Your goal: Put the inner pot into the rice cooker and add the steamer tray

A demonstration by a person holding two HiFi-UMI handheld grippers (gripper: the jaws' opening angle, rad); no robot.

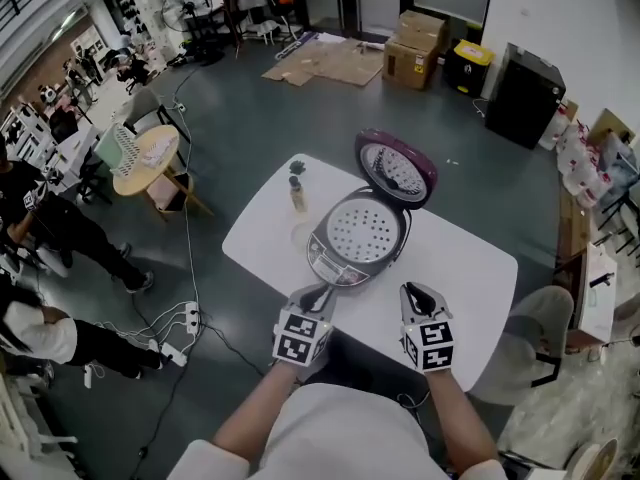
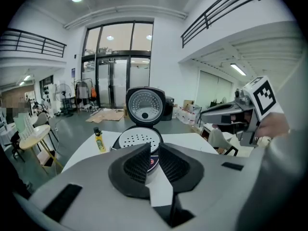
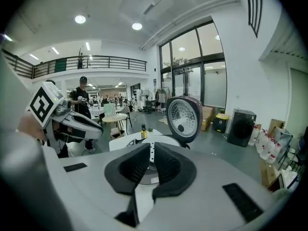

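Observation:
The rice cooker (image 1: pixel 335 258) stands in the middle of the white table (image 1: pixel 470 268) with its purple lid (image 1: pixel 397 168) swung up. The perforated white steamer tray (image 1: pixel 363 230) lies in its mouth, and whatever is under it is hidden. My left gripper (image 1: pixel 318 296) hovers at the table's near edge, just short of the cooker's front panel, shut and empty. My right gripper (image 1: pixel 415 293) hangs beside it to the right, also shut with nothing in it. The left gripper view (image 2: pixel 153 150) looks at the tray (image 2: pixel 139 138) and lid (image 2: pixel 145 105). The right gripper view (image 3: pixel 150 150) faces the lid (image 3: pixel 182 117).
A small yellow bottle (image 1: pixel 298 196) stands on the table left of the cooker. On the floor, a round side table (image 1: pixel 145 158) and people stand at the left, cables and a power strip (image 1: pixel 180 328) near the table's corner, a chair (image 1: pixel 540 328) at the right.

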